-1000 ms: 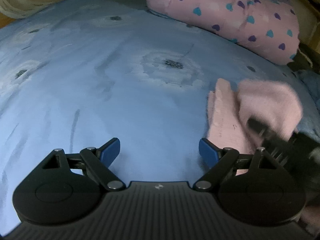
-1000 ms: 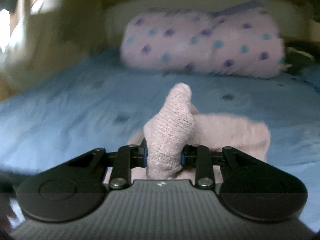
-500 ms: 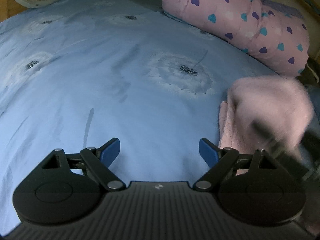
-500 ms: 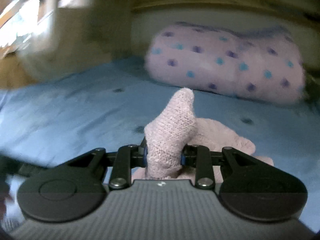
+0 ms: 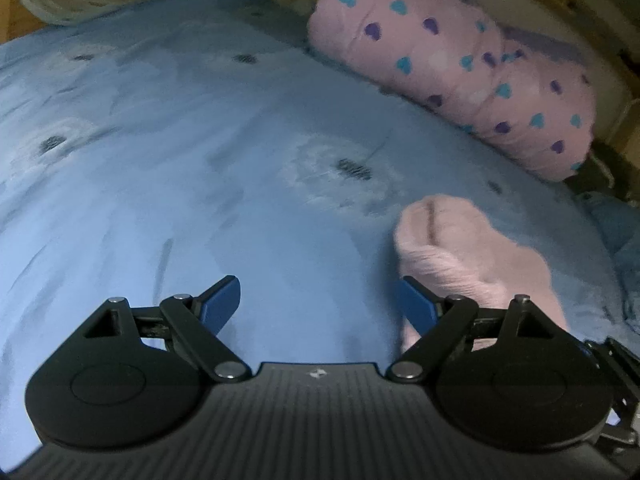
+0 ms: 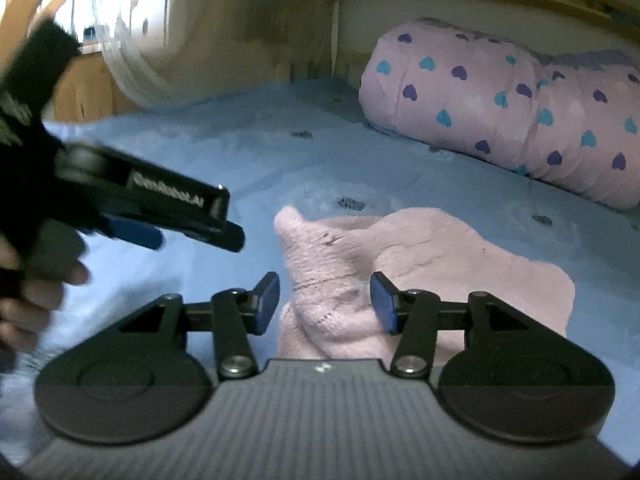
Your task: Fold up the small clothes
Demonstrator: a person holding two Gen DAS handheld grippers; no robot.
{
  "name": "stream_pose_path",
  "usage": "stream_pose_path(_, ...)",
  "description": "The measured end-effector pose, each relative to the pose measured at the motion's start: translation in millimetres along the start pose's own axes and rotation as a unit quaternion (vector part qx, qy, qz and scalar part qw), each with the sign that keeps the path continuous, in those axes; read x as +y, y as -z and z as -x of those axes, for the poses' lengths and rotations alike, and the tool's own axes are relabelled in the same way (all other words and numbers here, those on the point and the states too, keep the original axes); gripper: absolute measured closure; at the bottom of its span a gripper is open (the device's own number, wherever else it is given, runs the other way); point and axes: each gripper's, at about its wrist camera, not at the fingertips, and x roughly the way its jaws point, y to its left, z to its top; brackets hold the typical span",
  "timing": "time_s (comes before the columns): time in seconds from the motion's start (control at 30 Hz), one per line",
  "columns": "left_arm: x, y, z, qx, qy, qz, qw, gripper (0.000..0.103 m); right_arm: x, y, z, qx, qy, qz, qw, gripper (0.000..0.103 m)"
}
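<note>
The left gripper [image 5: 316, 300] stands wide open, its blue pads well apart with nothing between them, angled downward. The right gripper [image 6: 325, 302] has just been opening; its pads no longer press the pink knit garment [image 6: 332, 280] lying between them. A hand [image 6: 28, 300] grips the left gripper's handle.

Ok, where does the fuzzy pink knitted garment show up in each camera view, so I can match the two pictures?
Left wrist view: the fuzzy pink knitted garment lies at the lower right on the blue floral bedsheet, partly behind the gripper's right-hand finger.
Right wrist view: it lies at centre, spreading right, just ahead of the fingers.
Shared landmark: the pink heart-print rolled quilt, beyond the garment in both views.
</note>
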Motion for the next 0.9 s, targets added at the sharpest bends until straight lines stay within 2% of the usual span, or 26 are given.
stream_pose_path(0.1,-9.4,-0.4,10.5,-0.023,0.024,-0.007,0.9994,0.014,-17.1,3.3,21.9,-0.013,-0.003,-0.029,0.999,0.051)
stream_pose_path(0.2,-21.7,0.1,20.9,-0.039,0.072,-0.010,0.9966,0.014,-36.6,13.4,44.7,-0.022,0.018,-0.064,0.998,0.050)
stream_pose_path(0.27,-32.3,3.2,22.4,-0.037,0.107,-0.012,0.9935,0.014,-52.5,21.4,53.6,-0.027,0.039,-0.089,0.995,0.047)
stream_pose_path(0.33,-43.0,7.5,19.1,-0.026,0.126,-0.019,0.9915,0.014,-60.5,34.0,63.5,-0.030,0.062,-0.102,0.992,0.038)
stream_pose_path(0.4,-54.3,11.8,10.1,-0.012,0.122,-0.025,0.9922,0.014,-65.4,46.8,67.4,-0.026,0.081,-0.110,0.990,0.037)
stream_pose_path(0.5,-64.8,16.0,-4.2,-0.007,0.093,-0.031,0.9952,0.018,-69.0,61.7,62.7,-0.005,0.082,-0.119,0.989,0.037)
stream_pose_path(0.53,-66.6,16.8,-8.2,-0.010,0.086,-0.034,0.9957,0.033,-68.3,64.6,60.2,0.001,0.084,-0.119,0.989,0.037)
stream_pose_path(0.57,-67.8,16.8,-12.2,-0.010,0.082,-0.036,0.9959,0.051,-66.6,67.5,56.3,0.008,0.091,-0.115,0.989,0.037)
stream_pose_path(0.6,-66.8,16.9,-16.2,-0.006,0.087,-0.031,0.9957,0.060,-64.3,69.7,51.8,0.014,0.100,-0.107,0.989,0.037)
stream_pose_path(0.63,-64.2,16.9,-20.3,0.002,0.099,-0.015,0.9950,0.074,-62.4,71.4,48.9,0.016,0.108,-0.101,0.989,0.037)
stream_pose_path(0.73,-55.2,14.0,-19.0,0.002,0.115,0.015,0.9933,0.080,-60.0,74.0,37.2,0.015,0.120,-0.100,0.988,0.037)
stream_pose_path(0.77,-52.2,12.5,-14.0,-0.005,0.115,0.019,0.9931,0.080,-60.8,72.5,33.7,0.012,0.124,-0.102,0.987,0.041)
stream_pose_path(0.8,-48.3,11.1,-8.9,-0.010,0.119,0.024,0.9925,0.080,-61.7,69.7,31.7,0.007,0.133,-0.107,0.985,0.061)
stream_pose_path(0.83,-43.2,10.5,-4.9,-0.009,0.124,0.031,0.9917,0.080,-62.4,66.8,33.9,0.003,0.141,-0.112,0.984,0.069)
stream_pose_path(0.9,-33.3,13.3,-2.4,0.003,0.123,0.039,0.9916,0.080,-65.2,58.1,42.8,-0.017,0.140,-0.128,0.982,0.073)
